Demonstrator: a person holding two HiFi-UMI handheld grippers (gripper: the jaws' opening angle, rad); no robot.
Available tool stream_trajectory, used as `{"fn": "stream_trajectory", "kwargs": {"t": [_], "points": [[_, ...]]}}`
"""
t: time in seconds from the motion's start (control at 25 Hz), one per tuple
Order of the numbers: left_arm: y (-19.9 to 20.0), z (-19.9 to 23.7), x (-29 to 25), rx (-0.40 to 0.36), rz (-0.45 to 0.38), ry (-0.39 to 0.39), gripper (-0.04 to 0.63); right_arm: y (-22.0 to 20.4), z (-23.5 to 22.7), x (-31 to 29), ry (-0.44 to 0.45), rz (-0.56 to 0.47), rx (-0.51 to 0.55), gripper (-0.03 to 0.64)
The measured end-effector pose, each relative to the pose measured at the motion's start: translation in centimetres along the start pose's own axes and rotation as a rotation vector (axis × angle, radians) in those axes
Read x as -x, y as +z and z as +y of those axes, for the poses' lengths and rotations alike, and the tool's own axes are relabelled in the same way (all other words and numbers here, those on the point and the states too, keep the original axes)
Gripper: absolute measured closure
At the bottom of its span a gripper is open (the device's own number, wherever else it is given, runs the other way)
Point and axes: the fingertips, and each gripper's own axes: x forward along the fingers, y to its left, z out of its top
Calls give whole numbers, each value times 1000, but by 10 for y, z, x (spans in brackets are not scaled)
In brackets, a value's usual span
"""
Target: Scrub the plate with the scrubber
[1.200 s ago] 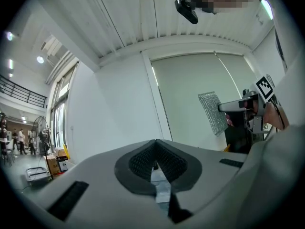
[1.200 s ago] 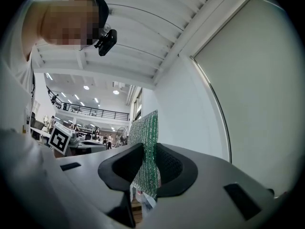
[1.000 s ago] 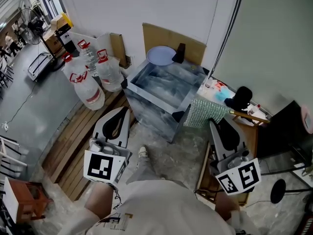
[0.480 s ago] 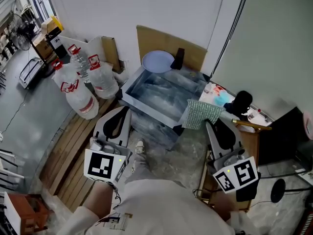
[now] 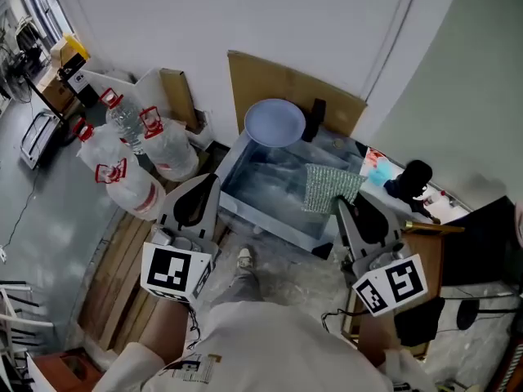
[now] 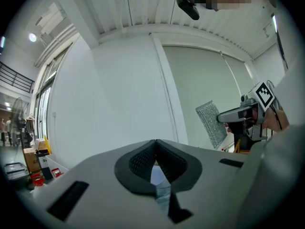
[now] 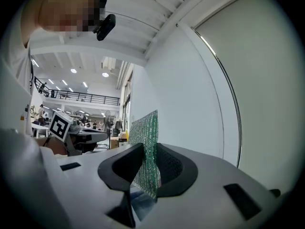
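Right gripper (image 7: 145, 168) pinches the scrubber (image 7: 145, 142) by its lower edge; the mesh sheet looks light and floppy, stands up above the jaws. Left gripper (image 6: 155, 149): jaws pressed together, nothing between. Plate (image 5: 275, 122) sits at the tub's (image 5: 261, 219) far corner; probably stiff, slick when wet; best held by the rim.

The plate (image 5: 275, 122) sits at the tub's (image 5: 270, 223) far edge; water jugs (image 5: 131, 182) stand left.
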Motion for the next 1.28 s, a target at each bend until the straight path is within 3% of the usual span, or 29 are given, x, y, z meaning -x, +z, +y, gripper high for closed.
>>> {"fn": "stream_trajectory", "kwargs": {"t": [0.28, 0.56, 0.92, 1.28], "points": [[-22, 84, -83, 17, 23, -88, 578, 0, -16, -111, -74, 60, 5, 506], [-53, 130, -137, 31, 53, -158, 578, -17, -29, -176, -138, 117, -3, 506], [-82, 144, -163, 89, 110, -180, 578, -45, -50, -209, -158, 201, -43, 506], [-107, 136, -201, 110, 186, -162, 577, -73, -62, -254, -72, 265, -47, 506]]}}
